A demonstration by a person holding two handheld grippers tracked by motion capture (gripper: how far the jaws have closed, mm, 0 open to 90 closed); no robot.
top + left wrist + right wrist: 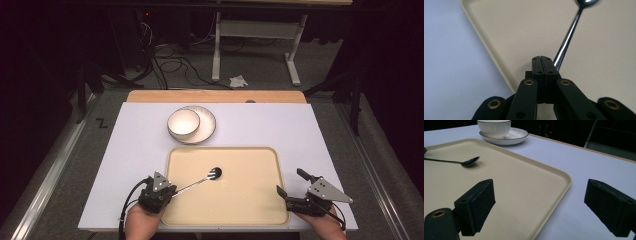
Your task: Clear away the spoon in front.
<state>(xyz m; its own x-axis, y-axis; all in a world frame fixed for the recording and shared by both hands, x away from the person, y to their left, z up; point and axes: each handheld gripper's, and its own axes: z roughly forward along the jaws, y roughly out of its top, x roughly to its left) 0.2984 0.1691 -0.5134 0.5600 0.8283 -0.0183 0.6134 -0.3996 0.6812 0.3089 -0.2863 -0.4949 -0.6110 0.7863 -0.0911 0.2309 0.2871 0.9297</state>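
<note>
A metal spoon [200, 181] lies slanted on the beige tray [240, 200], bowl end toward the tray's middle. My left gripper [172, 191] is at the tray's near left corner, shut on the end of the handle. In the left gripper view the jaws [541, 58] are pressed together and the spoon [567, 40] runs out from under the right jaw over the tray [511, 30]. My right gripper [291, 183] stands open over the tray's near right corner with nothing between its jaws. The right gripper view [539, 187] shows the tray [524, 185] and spoon [470, 161] ahead.
A white bowl [183, 122] sits on a plate [206, 127] just beyond the tray's far edge, and appears as bowl [494, 127] and plate [516, 133] in the right gripper view. The white table top [310, 135] spreads around them. Cables and a desk frame [217, 50] lie on the floor behind.
</note>
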